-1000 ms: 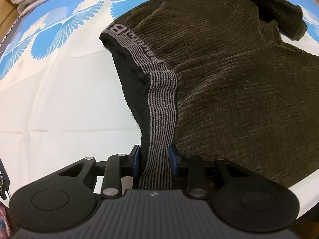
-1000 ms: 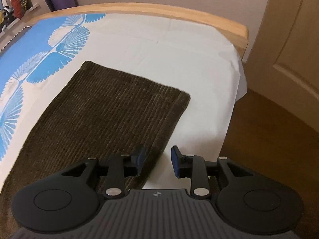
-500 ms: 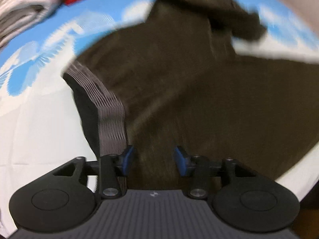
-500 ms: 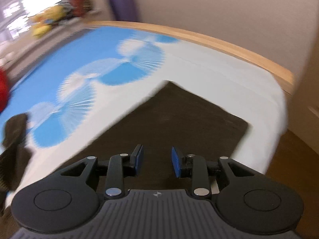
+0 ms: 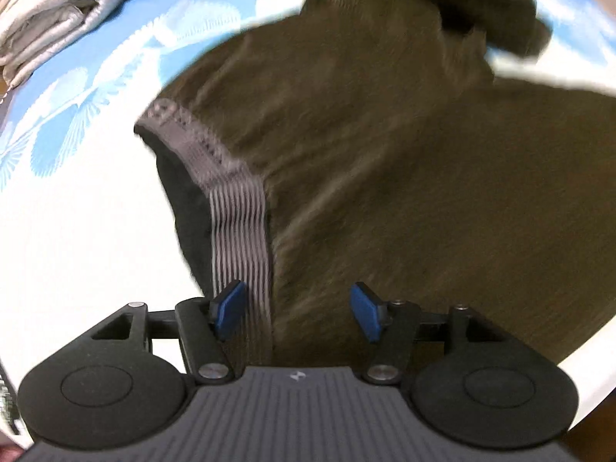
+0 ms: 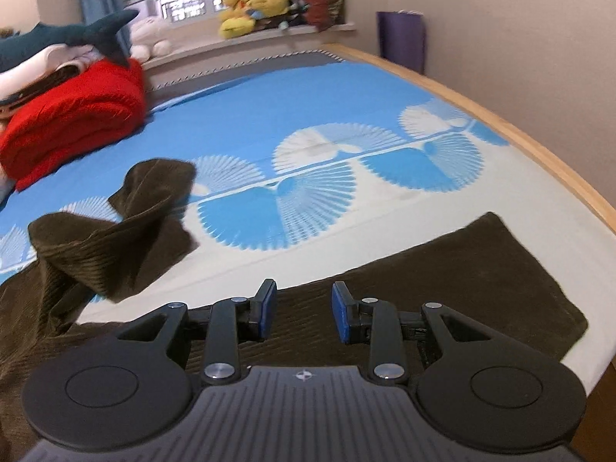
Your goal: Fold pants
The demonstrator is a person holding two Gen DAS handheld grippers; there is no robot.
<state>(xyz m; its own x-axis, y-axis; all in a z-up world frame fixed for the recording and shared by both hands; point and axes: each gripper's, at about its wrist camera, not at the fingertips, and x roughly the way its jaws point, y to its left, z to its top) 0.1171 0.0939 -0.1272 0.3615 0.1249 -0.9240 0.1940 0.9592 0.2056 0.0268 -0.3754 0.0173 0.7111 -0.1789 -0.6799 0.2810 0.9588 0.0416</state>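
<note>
1. left gripper point(image 5: 298, 310): jaws opening, blue pads apart, and the grey striped waistband point(image 5: 238, 227) runs down between them, lying close to the left pad, not pinched.
2. brown corduroy pants point(image 5: 404, 200) fill the centre and right of the left wrist view, spread on the blue-and-white bedsheet point(image 5: 77, 208).
3. folded white bedding point(image 5: 50, 11) sits upper left.
4. right gripper point(image 6: 304, 310): jaws apart, nothing between the pads, hovering over one pant leg point(image 6: 481, 277) lying flat at lower right.
5. the other leg point(image 6: 115, 231) is bunched up at left of the right wrist view.
6. red blanket point(image 6: 77, 115) upper left, plush toys point(image 6: 254, 11) along the windowsill at the top.
</note>
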